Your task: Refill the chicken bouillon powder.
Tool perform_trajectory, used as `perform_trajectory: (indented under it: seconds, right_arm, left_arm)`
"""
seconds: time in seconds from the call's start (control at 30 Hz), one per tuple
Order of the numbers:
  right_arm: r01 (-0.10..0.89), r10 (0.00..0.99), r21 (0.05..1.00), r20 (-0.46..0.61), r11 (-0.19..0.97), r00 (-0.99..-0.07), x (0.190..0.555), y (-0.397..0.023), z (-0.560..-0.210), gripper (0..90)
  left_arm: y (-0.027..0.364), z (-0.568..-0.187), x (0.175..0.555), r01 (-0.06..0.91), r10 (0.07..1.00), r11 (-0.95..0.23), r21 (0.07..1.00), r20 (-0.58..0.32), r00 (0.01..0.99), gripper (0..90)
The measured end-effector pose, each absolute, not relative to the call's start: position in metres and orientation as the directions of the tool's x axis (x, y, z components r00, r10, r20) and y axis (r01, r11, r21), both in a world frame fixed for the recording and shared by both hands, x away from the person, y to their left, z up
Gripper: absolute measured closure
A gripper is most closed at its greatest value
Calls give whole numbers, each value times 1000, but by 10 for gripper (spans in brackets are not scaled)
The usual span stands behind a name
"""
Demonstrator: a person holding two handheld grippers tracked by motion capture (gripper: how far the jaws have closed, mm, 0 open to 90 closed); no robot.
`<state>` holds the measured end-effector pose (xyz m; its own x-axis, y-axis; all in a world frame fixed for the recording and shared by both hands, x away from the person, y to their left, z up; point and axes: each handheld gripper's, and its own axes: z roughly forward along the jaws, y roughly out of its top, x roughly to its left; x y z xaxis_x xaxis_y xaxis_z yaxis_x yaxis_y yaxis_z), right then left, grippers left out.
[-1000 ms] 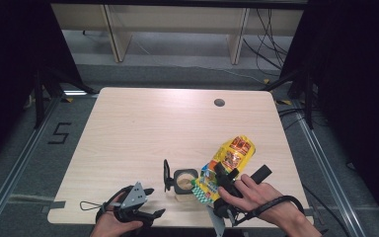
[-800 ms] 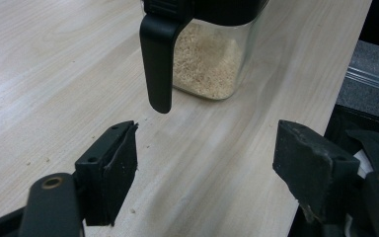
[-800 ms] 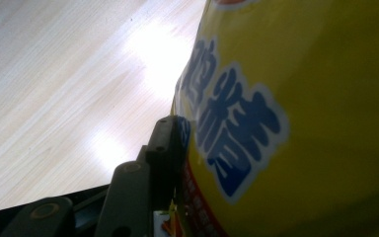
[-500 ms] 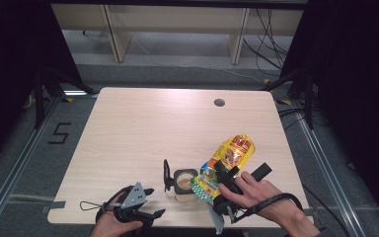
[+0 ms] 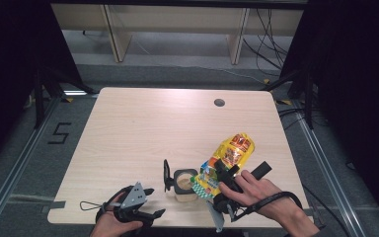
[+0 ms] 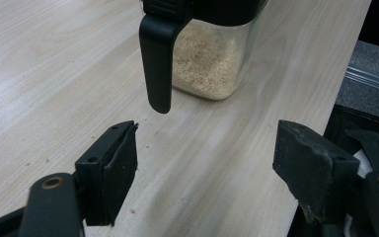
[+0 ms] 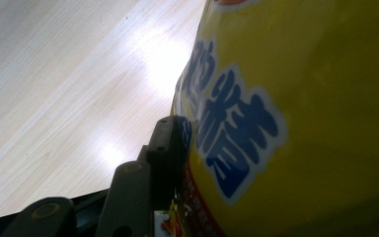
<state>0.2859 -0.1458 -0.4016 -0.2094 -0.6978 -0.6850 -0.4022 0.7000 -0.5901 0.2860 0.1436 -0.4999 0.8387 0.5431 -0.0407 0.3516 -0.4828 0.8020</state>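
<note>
A: Where does the pouring stand?

B: Under way, I'd judge. The right gripper [image 5: 223, 174] is clamped on the yellow bag [image 5: 227, 160], which is tilted with its lower end over the open jar [image 5: 184, 183] near the front edge of the table [image 5: 143, 133], right of the middle. In the right gripper view one jaw presses flat against the bag's side.

A: Anything in the jar yet?

B: Yes. The left gripper view shows pale grains [image 6: 205, 61] in the bottom part of the clear jar, well short of the top. Its black lid [image 5: 167, 175] stands hinged up on the left side.

A: And the other hand?

B: The left gripper [image 5: 153, 202] sits at the front edge, left of the jar, jaws apart and empty, pointing toward it.

A: So what's left?

B: Probably more filling, then setting the bag down and closing the lid.
</note>
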Motion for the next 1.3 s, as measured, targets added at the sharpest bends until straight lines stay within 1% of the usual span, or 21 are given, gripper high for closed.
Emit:
perform_trajectory:
  seconds: [0.07,0.13,0.23,0.27,0.3,0.33,0.4,0.5,0.57,0.67,0.77,0.8,0.87,1.3]
  right_arm:
    - [-401,-672,-559,-702,726,-237,286,-147,-403,605]
    - [-414,-720,-607,-663,678,-206,288,-145,-399,605]
    - [-397,-660,-548,-712,737,-242,286,-147,-403,605]
    - [-400,-665,-553,-708,731,-237,286,-147,-403,605]
    - [-397,-678,-568,-696,721,-234,287,-146,-402,605]
    - [-399,-712,-606,-668,689,-216,287,-145,-399,605]
    - [-395,-696,-589,-683,705,-222,287,-145,-400,605]
    - [-395,-703,-598,-678,697,-214,287,-145,-400,605]
    - [-399,-707,-601,-675,693,-211,288,-145,-399,605]
    - [-398,-681,-572,-699,717,-221,287,-145,-401,605]
    - [-402,-691,-581,-688,708,-222,288,-144,-400,606]
    - [-415,-720,-607,-664,677,-202,289,-143,-398,606]
    - [-418,-734,-623,-652,661,-190,290,-142,-397,606]
    - [-409,-729,-622,-657,668,-191,289,-142,-398,608]
  left_arm:
    - [143,-501,286,340,551,-479,809,-24,834,246]
    - [143,-501,286,341,552,-479,809,-25,834,246]
    - [143,-501,286,342,552,-478,809,-25,833,246]
    - [144,-500,287,326,542,-489,809,-10,840,246]
    - [143,-500,287,329,544,-487,809,-13,839,246]
    - [143,-500,287,327,543,-488,809,-12,840,246]
    - [144,-500,287,328,544,-487,809,-13,839,246]
    - [143,-501,286,347,553,-476,808,-32,833,246]
    - [143,-500,286,356,543,-481,801,-46,838,246]
    - [143,-500,286,355,544,-479,803,-46,838,246]
    - [144,-500,286,353,543,-484,801,-42,839,246]
    - [143,-500,286,354,543,-481,802,-45,839,246]
    - [144,-500,286,354,540,-487,799,-43,840,246]
    - [144,-499,286,352,543,-484,801,-41,839,246]
